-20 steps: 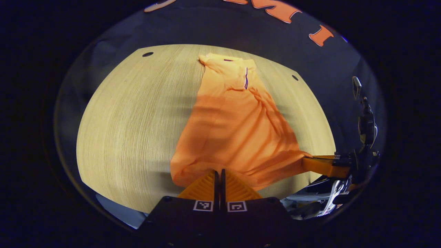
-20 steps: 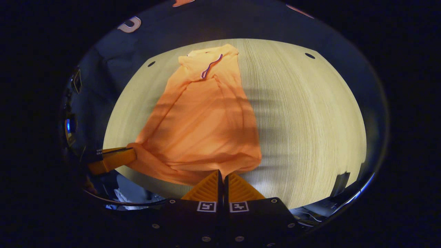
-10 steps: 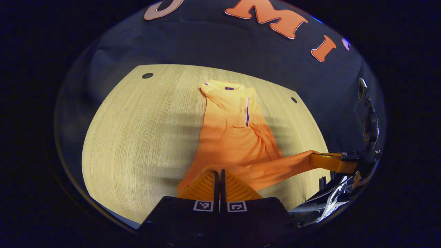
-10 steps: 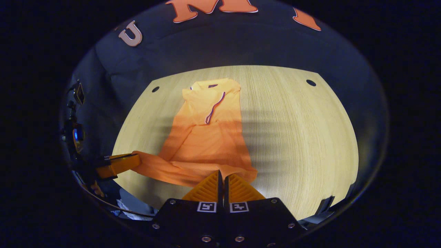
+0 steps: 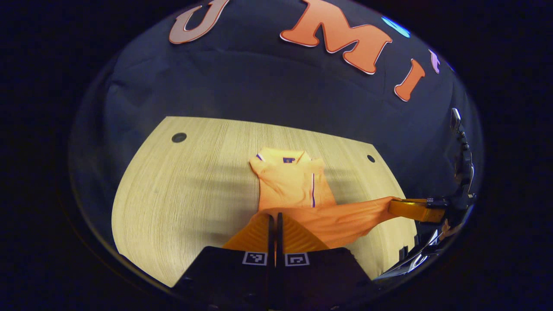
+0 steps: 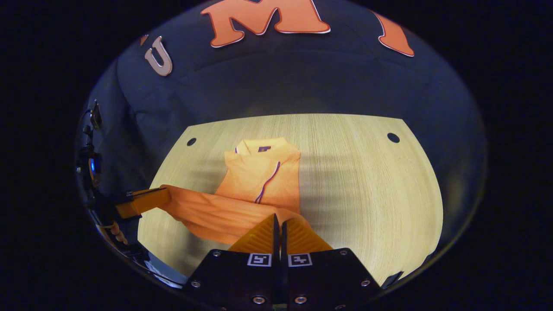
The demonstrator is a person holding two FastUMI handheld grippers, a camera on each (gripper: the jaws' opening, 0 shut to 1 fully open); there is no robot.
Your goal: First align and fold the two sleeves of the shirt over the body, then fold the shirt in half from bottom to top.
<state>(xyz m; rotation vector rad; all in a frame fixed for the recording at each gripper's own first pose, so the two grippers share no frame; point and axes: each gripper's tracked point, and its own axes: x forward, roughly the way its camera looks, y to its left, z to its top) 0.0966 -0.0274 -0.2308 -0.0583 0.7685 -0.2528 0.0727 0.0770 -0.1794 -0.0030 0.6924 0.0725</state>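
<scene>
An orange polo shirt (image 5: 293, 185) lies on the wooden table (image 5: 181, 194), collar toward the far edge, sleeves folded in. Its bottom hem is lifted and stretched between both grippers, hanging over the lower body. My left gripper (image 5: 273, 216) is shut on one hem corner. In the left gripper view the right gripper (image 5: 393, 206) pinches the other corner at the right. My right gripper (image 6: 277, 218) is shut on its hem corner of the shirt (image 6: 263, 177). The left gripper (image 6: 162, 196) shows in the right gripper view at the left, holding the raised hem.
The table (image 6: 367, 181) has small round holes near its far corners (image 5: 178, 138) (image 6: 393, 138). The booth's black cloth wall stands right behind the far edge. Bare wood lies on both sides of the shirt.
Both grippers have carried the hem up and forward toward the collar. More of the shirt's lower body is now covered by the lifted cloth, and the views tilt up toward the wall.
</scene>
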